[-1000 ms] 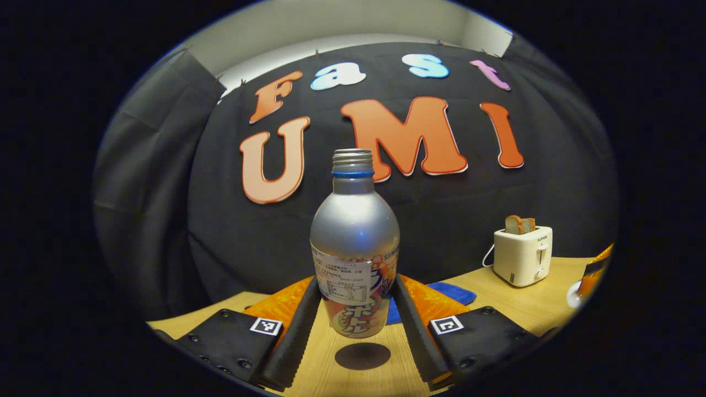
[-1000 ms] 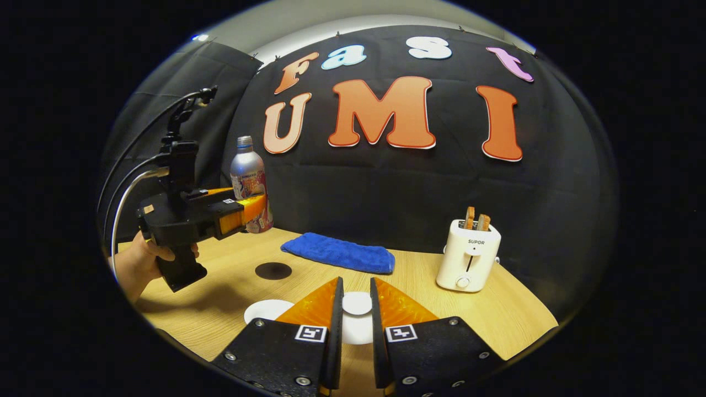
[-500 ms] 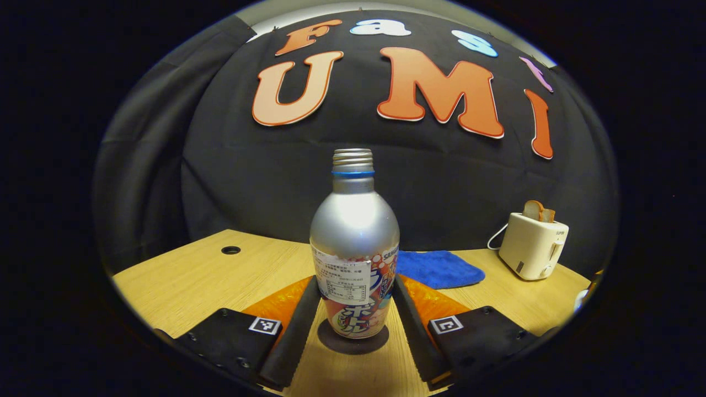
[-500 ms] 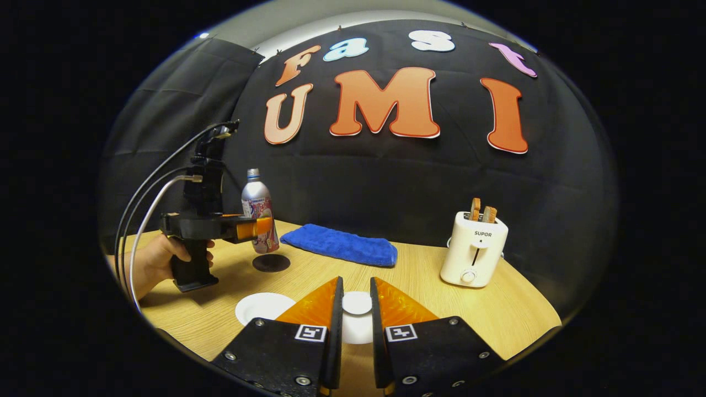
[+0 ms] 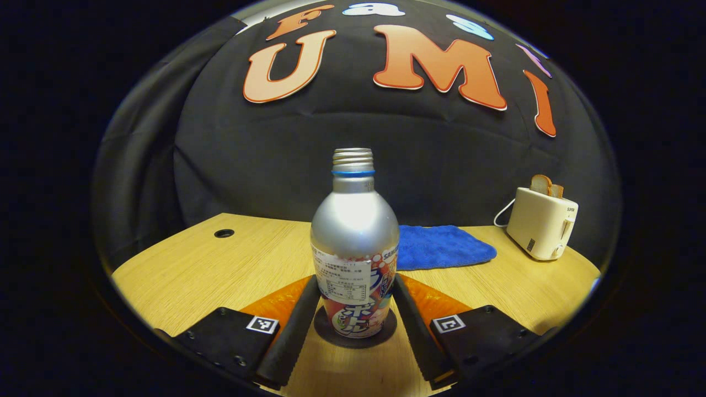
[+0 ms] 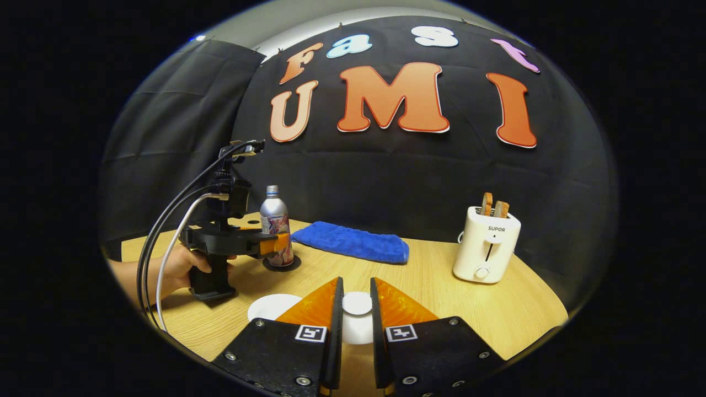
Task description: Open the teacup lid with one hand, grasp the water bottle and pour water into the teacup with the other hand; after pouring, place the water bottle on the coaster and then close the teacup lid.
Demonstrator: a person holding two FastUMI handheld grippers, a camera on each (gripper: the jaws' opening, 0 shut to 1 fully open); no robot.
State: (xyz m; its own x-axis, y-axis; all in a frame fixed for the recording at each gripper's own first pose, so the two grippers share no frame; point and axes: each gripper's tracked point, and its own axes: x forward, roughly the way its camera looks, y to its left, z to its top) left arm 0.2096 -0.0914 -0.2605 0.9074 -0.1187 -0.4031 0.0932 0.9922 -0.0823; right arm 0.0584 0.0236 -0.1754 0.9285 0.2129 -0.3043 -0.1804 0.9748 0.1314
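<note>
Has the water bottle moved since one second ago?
Yes. The water bottle in the left gripper came down toward the table; in the right gripper view it now stands on the dark coaster.

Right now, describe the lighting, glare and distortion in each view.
Left gripper view: a soft glare patch on the silver bottle, table edge bowed by the fisheye, everything sharp. Right gripper view: dim booth, a soft shadow under the left hand-held gripper, white lid bright.

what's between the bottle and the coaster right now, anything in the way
Nothing visible. The water bottle already stands on the dark coaster, with the left gripper closed on its sides. The blue cloth and toaster sit farther back on the table, apart from it.
</note>
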